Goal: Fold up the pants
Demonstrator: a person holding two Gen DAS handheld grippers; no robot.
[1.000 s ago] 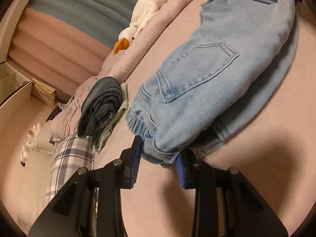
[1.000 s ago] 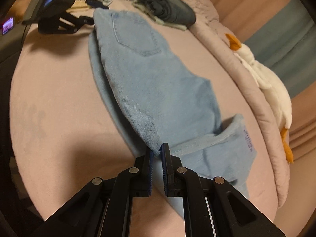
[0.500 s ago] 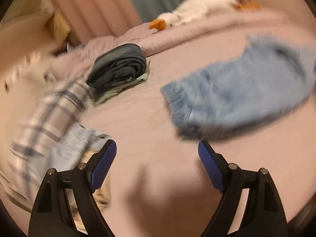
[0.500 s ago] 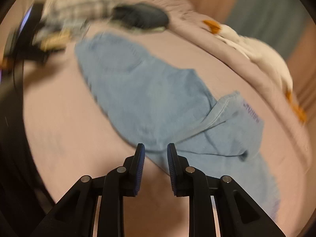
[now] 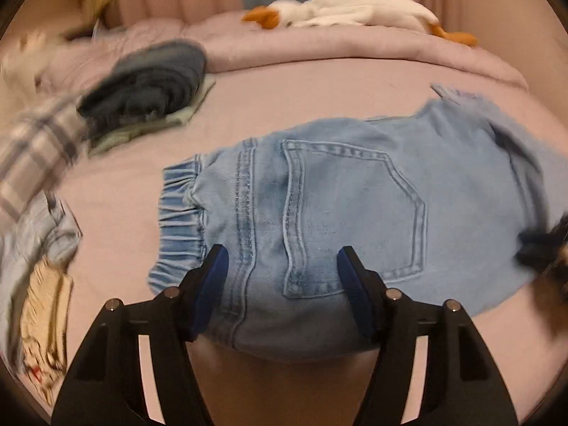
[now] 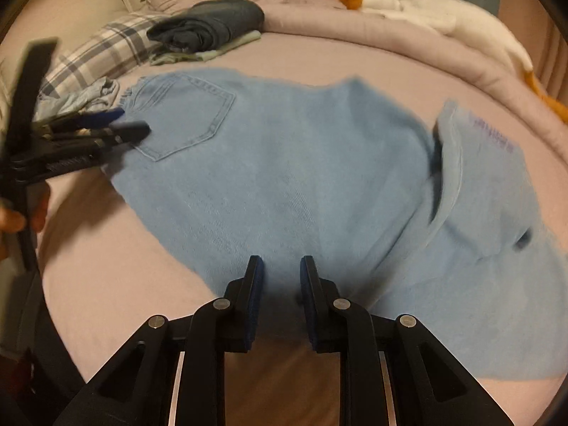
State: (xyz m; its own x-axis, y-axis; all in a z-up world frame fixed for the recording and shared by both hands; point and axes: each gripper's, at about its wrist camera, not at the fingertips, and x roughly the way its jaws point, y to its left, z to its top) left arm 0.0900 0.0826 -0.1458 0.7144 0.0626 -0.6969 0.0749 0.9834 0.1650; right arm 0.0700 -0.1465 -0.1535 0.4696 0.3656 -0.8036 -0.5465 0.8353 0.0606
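Light blue jeans lie folded lengthwise on the pink bed, back pocket up, elastic waistband to the left; they also show in the right wrist view. My left gripper is open, its jaws wide apart above the waist end near the pocket, holding nothing. My right gripper is open by a narrow gap at the near edge of the jeans' middle, empty. The left gripper also shows at the waist end in the right wrist view.
A stack of folded dark jeans on pale green cloth lies at the back left. A plaid pillow, crumpled blue cloth and a white plush goose on the rolled pink duvet border the bed.
Both grippers let go of the jeans and opened. The left one swung away, then came back over the waist end. The jeans now lie flat on the bed.
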